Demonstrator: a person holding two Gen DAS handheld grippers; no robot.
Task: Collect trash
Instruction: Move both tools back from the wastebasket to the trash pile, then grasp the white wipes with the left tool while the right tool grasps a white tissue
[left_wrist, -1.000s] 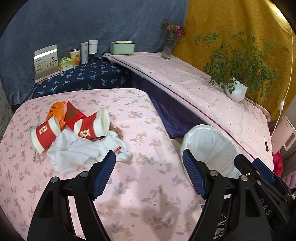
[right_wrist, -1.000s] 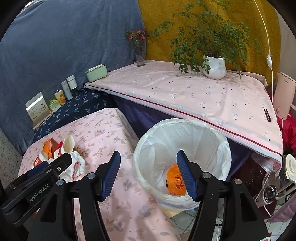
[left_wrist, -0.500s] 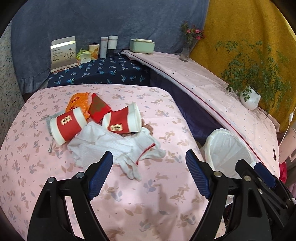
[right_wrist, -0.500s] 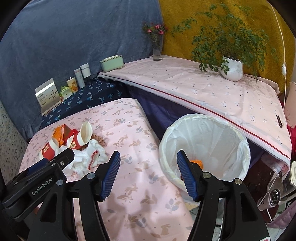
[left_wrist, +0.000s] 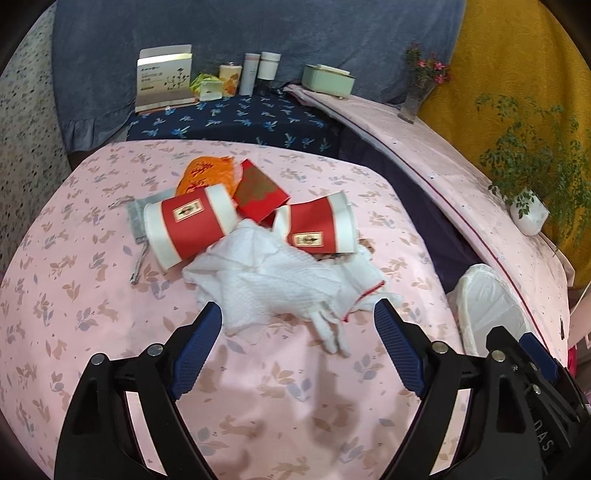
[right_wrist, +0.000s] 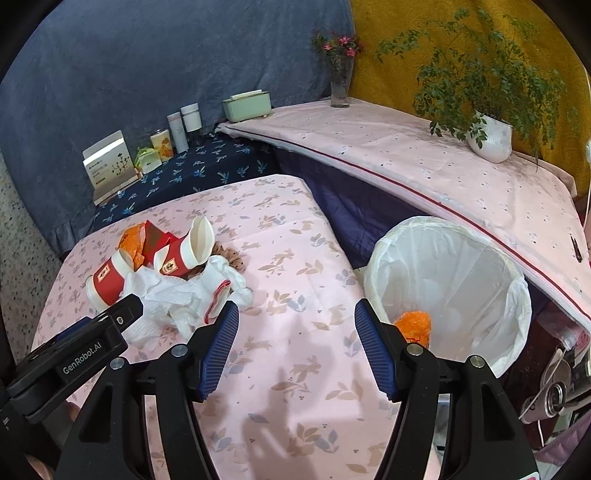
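Observation:
A heap of trash lies on the pink floral table (left_wrist: 110, 314): two red-and-white paper cups (left_wrist: 188, 229) (left_wrist: 319, 225) on their sides, a crumpled white tissue (left_wrist: 266, 280), a white glove (left_wrist: 332, 321), an orange wrapper (left_wrist: 207, 173) and a red packet (left_wrist: 258, 194). My left gripper (left_wrist: 297, 308) hovers just short of the tissue, its jaws opening with nothing between them. My right gripper (right_wrist: 296, 307) stands open over bare cloth, between the heap (right_wrist: 177, 280) and the white-lined bin (right_wrist: 376, 258). An orange wrapper (right_wrist: 413, 326) lies inside the bin.
A grey drawstring pouch (left_wrist: 135, 214) lies left of the cups. Behind, a dark blue shelf (left_wrist: 240, 118) carries a card box, tins and bottles. A long pink bench (right_wrist: 424, 162) holds a mint box, a flower vase and a potted plant (right_wrist: 491, 136). Appliances stand on the floor at lower right.
Both grippers have swung left toward the heap, which is now larger and centred in the left wrist view. The bin has slid to the right. The left jaws stand wider.

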